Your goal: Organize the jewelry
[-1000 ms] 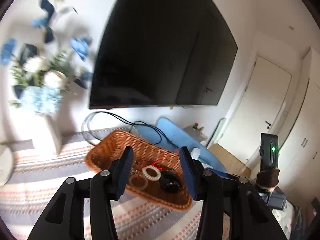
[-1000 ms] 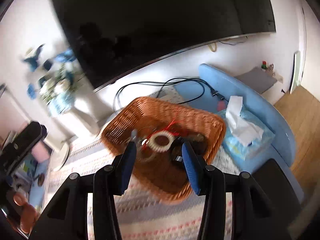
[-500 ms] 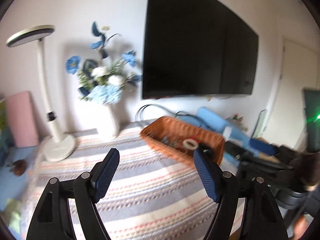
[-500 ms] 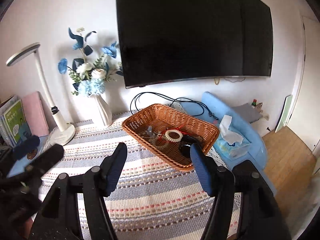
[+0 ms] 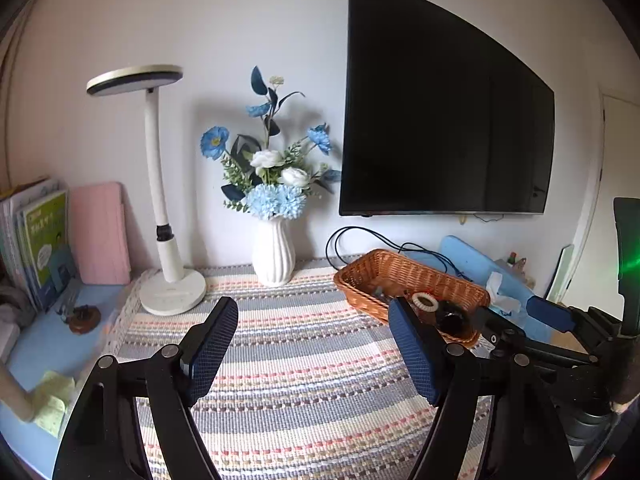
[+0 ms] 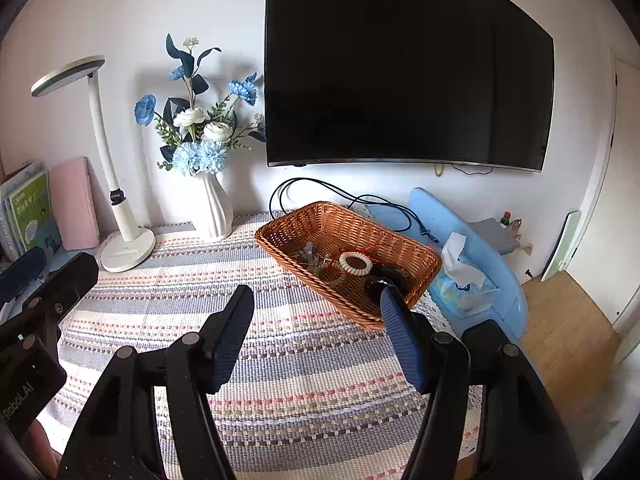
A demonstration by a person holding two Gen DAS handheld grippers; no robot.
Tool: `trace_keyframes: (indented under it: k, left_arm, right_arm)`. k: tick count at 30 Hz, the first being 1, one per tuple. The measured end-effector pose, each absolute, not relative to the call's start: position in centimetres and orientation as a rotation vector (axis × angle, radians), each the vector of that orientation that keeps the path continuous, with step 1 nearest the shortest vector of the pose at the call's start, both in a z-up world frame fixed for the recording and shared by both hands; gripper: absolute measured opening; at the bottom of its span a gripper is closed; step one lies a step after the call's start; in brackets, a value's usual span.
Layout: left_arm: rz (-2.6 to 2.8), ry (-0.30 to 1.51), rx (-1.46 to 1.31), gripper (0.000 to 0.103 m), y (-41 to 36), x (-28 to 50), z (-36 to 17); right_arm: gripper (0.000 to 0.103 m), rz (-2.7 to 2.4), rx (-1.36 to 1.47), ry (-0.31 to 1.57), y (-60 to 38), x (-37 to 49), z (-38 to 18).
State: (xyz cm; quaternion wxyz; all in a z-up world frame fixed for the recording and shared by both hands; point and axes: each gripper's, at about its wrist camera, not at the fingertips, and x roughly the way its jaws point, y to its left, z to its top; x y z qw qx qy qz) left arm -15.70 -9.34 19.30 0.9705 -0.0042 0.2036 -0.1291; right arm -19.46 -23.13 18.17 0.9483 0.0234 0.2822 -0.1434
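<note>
two grippers, one basket (image 6: pixel 344 236), one vase (image 6: pixel 214 208) of blue and white flowers, one lamp (image 6: pixel 116 208), one dark screen (image 6: pixel 404 64) on the wall, one tissue pack (image 6: pixel 460 280). in the basket lie one pale beaded bracelet (image 6: pixel 355 263) with a red cord, one black round thing (image 6: pixel 380 282) and a tangle of small pieces too fine to count.

a striped woven mat (image 6: pixel 300 360) covers the table; white wall behind, books and a pink case at far left, wood floor at right.

the right gripper (image 6: pixel 316 332) hangs over the mat with jaws wide apart and nothing between them; the basket sits far right of its gap, the right finger overlapping its near corner in view. the left gripper (image 5: pixel 314 348) is likewise spread and empty, basket (image 5: pixel 400 276) beyond its right finger.
</note>
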Motion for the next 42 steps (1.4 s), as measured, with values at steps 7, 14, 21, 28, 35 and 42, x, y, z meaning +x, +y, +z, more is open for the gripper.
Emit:
trace_keyframes:
  k: [7, 14, 21, 28, 35, 42]
  left_arm:
    - [-0.270, 0.446, -0.008, 0.079, -9.1, -15.5, 18.9]
    - [-0.274, 0.462, 0.004, 0.079, -9.2, -15.9, 18.5]
    - [-0.276, 0.462, -0.003, 0.079, -9.1, -16.2, 18.6]
    - [-0.291, 0.456, 0.015, 0.079, -9.8, -16.6, 18.6]
    - [-0.288, 0.469, 0.022, 0.079, -10.3, -16.6, 18.4]
    - [-0.282, 0.469, 0.013, 0.079, -10.2, -16.7, 18.4]
  right_arm:
    - [0.068, -0.274, 0.071, 0.589, -23.1, -19.6, 17.7]
    - [0.068, -0.271, 0.067, 0.589, -22.8, -20.0, 17.6]
    - [0.068, -0.270, 0.076, 0.585, -23.1, -20.3, 17.7]
    - [0.068, -0.270, 0.098, 0.595, -23.7, -20.3, 17.5]
    - [0.068, -0.268, 0.103, 0.595, -23.9, -20.3, 17.5]
    - [0.068, -0.268, 0.104, 0.593, -23.8, -20.5, 17.5]
